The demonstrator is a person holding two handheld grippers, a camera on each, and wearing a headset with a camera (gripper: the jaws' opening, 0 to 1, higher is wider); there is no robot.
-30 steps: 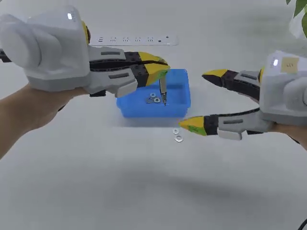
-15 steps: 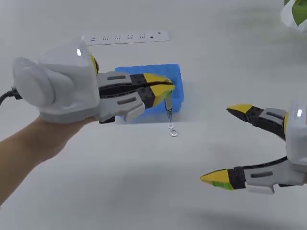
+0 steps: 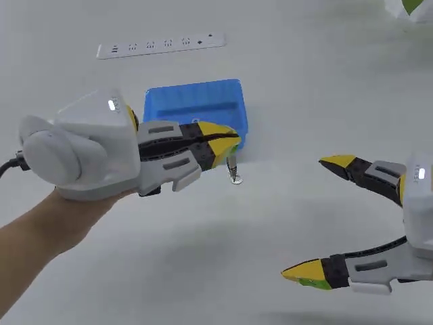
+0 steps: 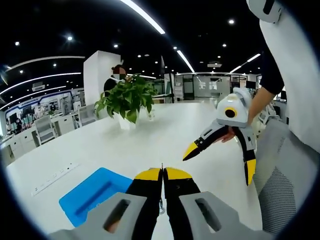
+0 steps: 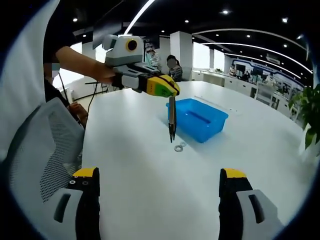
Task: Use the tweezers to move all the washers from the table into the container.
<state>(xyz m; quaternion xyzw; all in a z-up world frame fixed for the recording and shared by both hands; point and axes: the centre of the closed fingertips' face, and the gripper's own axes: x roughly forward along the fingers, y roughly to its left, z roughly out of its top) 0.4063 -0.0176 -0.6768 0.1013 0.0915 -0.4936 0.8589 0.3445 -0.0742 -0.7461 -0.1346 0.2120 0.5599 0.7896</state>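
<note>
The left gripper [image 3: 233,139] has its jaws pressed together on a pair of tweezers [image 3: 231,168], which hang point-down over the white table [image 3: 304,88]. Two washers [image 5: 178,148] lie on the table right at the tweezer tips, just off the blue container's [image 3: 176,108] 5 o'clock corner. The right gripper [image 3: 318,218] hovers toward 4 o'clock, well apart from them, with its jaws spread wide and nothing between them.

White-bodied left gripper [image 3: 230,139] and right gripper [image 3: 303,217], black fingers [image 3: 169,145] tipped yellow, black cable [image 3: 5,167] on the left.
</note>
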